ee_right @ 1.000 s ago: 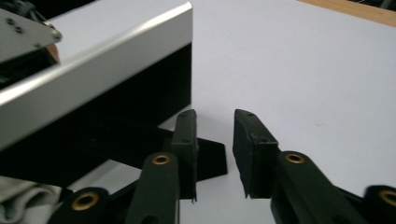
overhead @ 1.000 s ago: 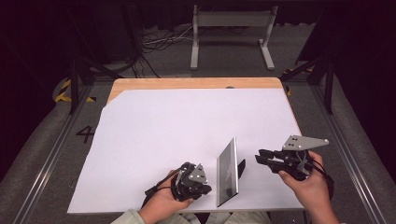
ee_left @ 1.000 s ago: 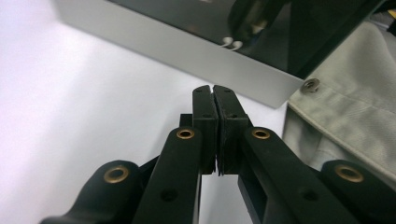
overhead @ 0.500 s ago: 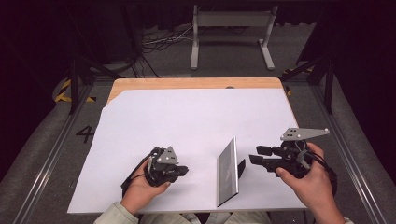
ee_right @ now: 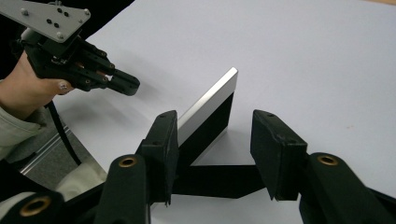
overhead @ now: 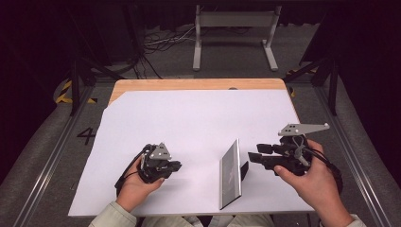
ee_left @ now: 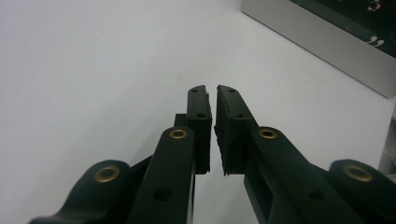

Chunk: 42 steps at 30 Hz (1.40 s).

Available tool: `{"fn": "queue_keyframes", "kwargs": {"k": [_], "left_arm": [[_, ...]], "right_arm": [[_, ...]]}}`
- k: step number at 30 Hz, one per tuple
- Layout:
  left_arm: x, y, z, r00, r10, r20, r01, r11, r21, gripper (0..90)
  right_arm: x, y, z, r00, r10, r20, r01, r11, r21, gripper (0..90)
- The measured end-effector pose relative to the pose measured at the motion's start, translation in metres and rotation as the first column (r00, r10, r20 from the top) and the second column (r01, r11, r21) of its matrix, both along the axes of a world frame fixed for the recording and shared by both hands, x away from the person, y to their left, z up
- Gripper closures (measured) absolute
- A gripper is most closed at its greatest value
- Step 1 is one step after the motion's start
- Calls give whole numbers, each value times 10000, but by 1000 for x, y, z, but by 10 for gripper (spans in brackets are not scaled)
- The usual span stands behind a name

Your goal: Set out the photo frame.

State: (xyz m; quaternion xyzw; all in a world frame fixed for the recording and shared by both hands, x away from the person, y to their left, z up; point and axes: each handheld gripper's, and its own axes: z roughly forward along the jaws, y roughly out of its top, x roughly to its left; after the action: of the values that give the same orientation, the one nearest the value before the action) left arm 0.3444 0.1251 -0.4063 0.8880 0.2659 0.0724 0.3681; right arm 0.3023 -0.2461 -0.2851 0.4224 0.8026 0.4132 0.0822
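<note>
Right claw (overhead: 254, 157) standing wide and empty just beside upright framed panel (overhead: 231, 174), panel's long axis running toward person; left claw (overhead: 176, 166) narrow, farther off.

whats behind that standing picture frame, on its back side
A black stand leg juts from the back of the picture frame and rests on the white sheet. The right gripper hovers there, jaws open. The frame hides where the leg joins it.

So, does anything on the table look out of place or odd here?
Nothing stands out. The silver-framed panel stands upright on its black rear stand on the white sheet, apart from the left gripper and the right gripper.
</note>
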Motion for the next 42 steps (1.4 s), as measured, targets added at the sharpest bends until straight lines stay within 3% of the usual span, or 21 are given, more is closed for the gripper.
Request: {"fn": "queue_keyframes", "kwargs": {"k": [2,7,13,19,27,36,42], "left_arm": [[0,2,0,10000,66,19,-66,10000,-8,841],[0,6,-1,9997,213,83,-213,9998,65,836],[0,11,0,9992,389,127,-390,9992,59,835],[-1,15,0,9988,472,160,-471,9989,-41,834],[-2,14,1,9990,386,213,-384,9992,-88,833],[-3,13,1,9992,324,213,-322,9994,-86,828],[-3,12,1,9994,303,180,-301,9995,-123,831]], "right_arm": [[1,4,0,9998,-58,-177,58,10000,26,529],[6,16,1,9933,-198,-1135,227,9995,236,519],[10,25,0,9876,-319,-1540,362,9990,249,493],[15,32,-5,9730,-564,-2240,626,9978,208,461],[18,35,-10,9623,-703,-2627,784,9967,204,431],[21,41,-17,9517,-816,-2961,815,9966,-127,429],[22,46,-19,9365,-936,-3379,850,9956,-402,469]]}}
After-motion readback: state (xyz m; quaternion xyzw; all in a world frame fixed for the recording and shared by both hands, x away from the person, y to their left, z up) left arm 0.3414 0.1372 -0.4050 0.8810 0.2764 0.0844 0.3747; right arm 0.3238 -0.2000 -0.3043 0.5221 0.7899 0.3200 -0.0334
